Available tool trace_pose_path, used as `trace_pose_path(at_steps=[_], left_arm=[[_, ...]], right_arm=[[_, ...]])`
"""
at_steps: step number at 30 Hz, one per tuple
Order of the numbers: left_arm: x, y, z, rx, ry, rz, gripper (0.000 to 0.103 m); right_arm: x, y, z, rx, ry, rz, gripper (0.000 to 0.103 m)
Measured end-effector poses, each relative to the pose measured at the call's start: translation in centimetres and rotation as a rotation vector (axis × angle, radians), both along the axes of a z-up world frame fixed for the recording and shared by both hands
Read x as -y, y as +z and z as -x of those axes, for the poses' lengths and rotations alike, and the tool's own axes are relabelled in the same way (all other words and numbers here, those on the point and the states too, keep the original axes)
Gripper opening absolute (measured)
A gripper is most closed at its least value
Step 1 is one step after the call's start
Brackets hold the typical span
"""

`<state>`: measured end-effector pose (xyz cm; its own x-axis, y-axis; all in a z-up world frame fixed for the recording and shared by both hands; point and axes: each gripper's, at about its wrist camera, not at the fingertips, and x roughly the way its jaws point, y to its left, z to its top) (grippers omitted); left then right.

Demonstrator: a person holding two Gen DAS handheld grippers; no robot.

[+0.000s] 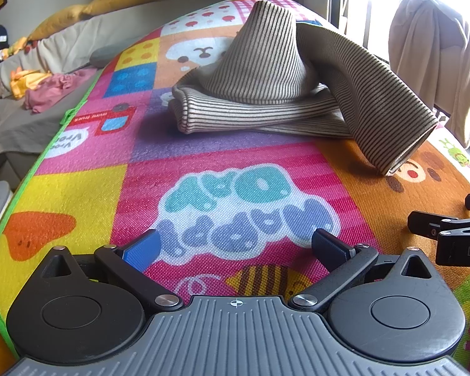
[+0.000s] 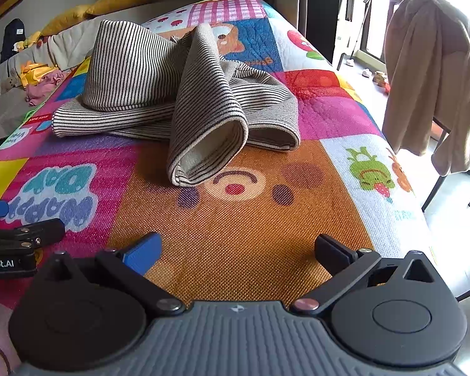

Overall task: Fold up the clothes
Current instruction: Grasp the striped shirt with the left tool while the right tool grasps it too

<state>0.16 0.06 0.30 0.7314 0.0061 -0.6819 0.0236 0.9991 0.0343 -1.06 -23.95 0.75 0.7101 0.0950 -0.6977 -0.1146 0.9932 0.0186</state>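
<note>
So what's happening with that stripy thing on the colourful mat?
Someone is holding a gripper in each hand and getting ready to fold clothes. The left gripper and the right gripper are both open and hold nothing; they sit near the front of the cartoon mat. The striped garment lies bunched up further back on the mat, with one sleeve flopped toward the grippers. Nothing touches it, and it is not folded yet.

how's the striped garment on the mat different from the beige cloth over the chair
The striped garment has thin dark stripes; the beige cloth is plain. The garment lies crumpled on the colourful mat; the cloth hangs draped from a chair beside it. Both are soft, unfolded fabric, and neither is held.
</note>
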Motion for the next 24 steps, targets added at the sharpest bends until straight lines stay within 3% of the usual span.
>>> trace_pose_path(at_steps=[3, 6, 8, 11, 13, 15, 18, 21, 24], left_arm=[[-0.2, 0.6, -0.8, -0.043, -0.085, 0.016, 0.103], [-1.5, 2.6, -2.1, -0.056, -0.192, 0.114, 0.103], [-2.8, 4.7, -3.4, -0.015, -0.237, 0.158, 0.103], [-4.9, 6.9, -6.8, 0.007, -0.290, 0.212, 0.103], [-6.3, 7.3, -10.0, -0.003, -0.285, 0.253, 0.103], [-7.7, 6.5, -13.5, -0.017, -0.265, 0.296, 0.103], [-9.2, 4.3, -18.3, -0.063, -0.208, 0.340, 0.103], [-9.7, 2.4, -21.1, -0.103, -0.210, 0.394, 0.103], [-8.5, 2.0, -21.7, -0.099, -0.243, 0.352, 0.103]], right_arm=[[0.3, 0.1, -0.1, -0.007, 0.032, -0.001, 0.103], [1.0, 0.5, -0.3, -0.031, 0.091, -0.026, 0.103], [2.6, 1.8, -1.3, -0.062, 0.138, -0.133, 0.103], [5.1, 5.7, -3.9, 0.017, 0.124, -0.284, 0.103], [6.2, 8.0, -6.7, 0.090, 0.080, -0.347, 0.103], [6.8, 8.3, -11.2, 0.066, 0.077, -0.421, 0.103], [6.3, 6.2, -18.4, -0.007, 0.071, -0.467, 0.103], [5.0, 3.5, -23.6, -0.008, 0.000, -0.434, 0.103], [4.0, 0.9, -25.8, -0.084, 0.011, -0.536, 0.103]])
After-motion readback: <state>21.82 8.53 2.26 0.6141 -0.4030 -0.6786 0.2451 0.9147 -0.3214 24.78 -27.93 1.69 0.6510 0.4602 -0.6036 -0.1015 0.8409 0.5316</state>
